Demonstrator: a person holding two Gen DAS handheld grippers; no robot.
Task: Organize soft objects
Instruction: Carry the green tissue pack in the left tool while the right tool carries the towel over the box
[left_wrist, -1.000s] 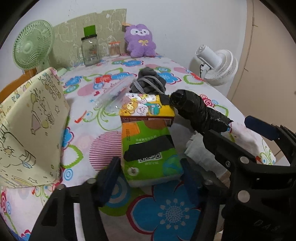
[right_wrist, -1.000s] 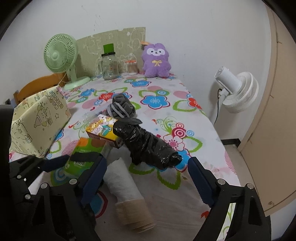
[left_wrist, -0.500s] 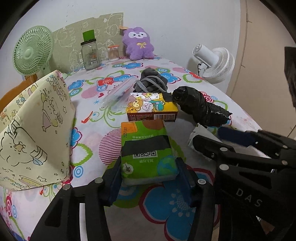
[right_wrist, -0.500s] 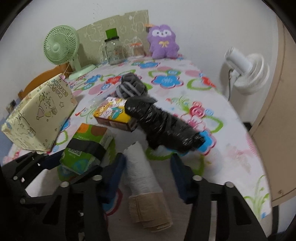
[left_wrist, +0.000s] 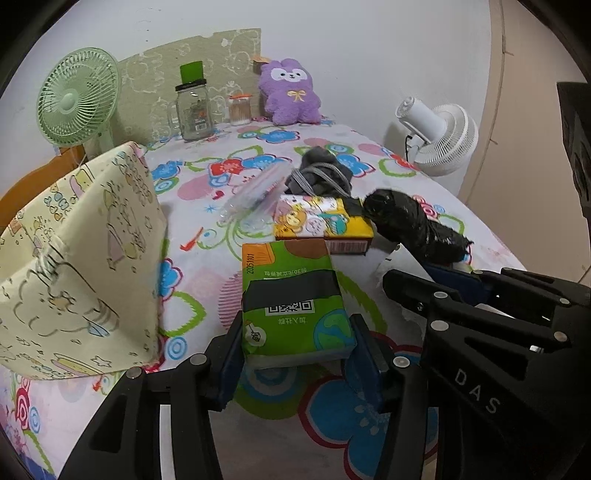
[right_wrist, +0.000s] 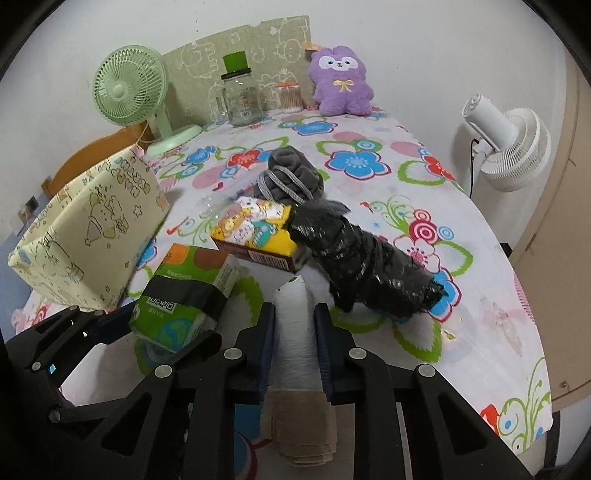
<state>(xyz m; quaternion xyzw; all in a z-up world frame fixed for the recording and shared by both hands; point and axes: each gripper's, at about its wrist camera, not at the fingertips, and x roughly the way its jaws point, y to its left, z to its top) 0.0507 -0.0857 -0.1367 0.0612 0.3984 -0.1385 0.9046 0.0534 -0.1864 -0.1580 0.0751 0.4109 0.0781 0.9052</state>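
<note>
Gripping two items at once, nearest edge of the floral table (right_wrist: 491, 354). Left gripper (left_wrist: 297, 356): pads closed against both long sides of the green tissue pack (left_wrist: 293, 306), at its near end; pack looks tilted up off the cloth in the right wrist view. Right gripper (right_wrist: 294, 341): pads pressed on either side of the white roll (right_wrist: 294, 325), just above its tan end; roll points away from the camera.

Handling judgement: tissue pack is light and compressible, with a slick plastic wrap; a hold across the short width, near the middle rather than the end, should stop it drooping or sliding. White roll appears soft, thin plastic or cloth wound tight; light, likely to squash and unwind if squeezed hard. Present hold near the tan band seems the firmest spot.

Mid-table: cartoon-print box (left_wrist: 323, 223) lies just beyond the tissue pack, apart from it. Black wrapped bundle (right_wrist: 364, 262) lies to its right, one end touching the box; crinkly film, probably slippery. Grey corded bundle (right_wrist: 293, 177) sits behind the box, with a clear plastic bag (left_wrist: 255, 195) on its left.

Left side: yellow fabric bin (left_wrist: 74, 266), open top, soft walls; likely destination, near the left gripper.

Far edge: green fan (right_wrist: 127, 88), glass jar (right_wrist: 240, 98), purple plush (right_wrist: 341, 81). White fan (right_wrist: 508, 147) stands off the table at right.
</note>
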